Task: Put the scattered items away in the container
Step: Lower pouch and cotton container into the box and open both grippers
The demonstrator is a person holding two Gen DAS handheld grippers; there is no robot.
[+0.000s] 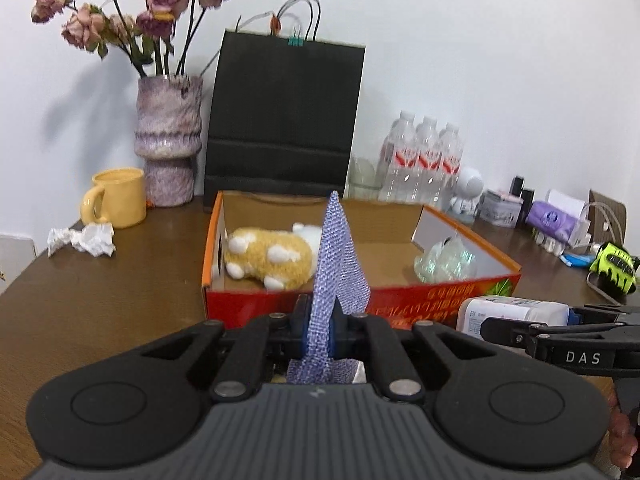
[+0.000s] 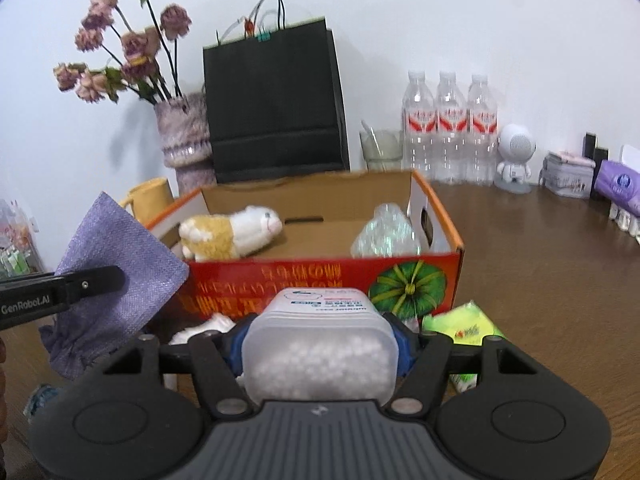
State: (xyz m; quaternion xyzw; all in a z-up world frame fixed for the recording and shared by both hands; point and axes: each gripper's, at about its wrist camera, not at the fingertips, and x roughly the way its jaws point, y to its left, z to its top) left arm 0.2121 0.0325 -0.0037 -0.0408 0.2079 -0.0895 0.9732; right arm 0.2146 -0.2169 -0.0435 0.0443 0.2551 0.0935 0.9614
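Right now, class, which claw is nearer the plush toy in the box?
Left. The left claw sits before the plush toy's end of the box; the right claw fronts the other end.

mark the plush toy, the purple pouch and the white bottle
plush toy [image 1: 268, 258]: left wrist view, on its yellow back, inside the box.
purple pouch [image 2: 120, 280]: right wrist view, on its flat cloth side.
white bottle [image 2: 320, 344]: right wrist view, on its translucent body above the pellets.

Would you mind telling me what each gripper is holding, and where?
The left gripper pinches a purple mesh pouch near its lower edge; the right gripper clamps a white plastic jar by its sides.
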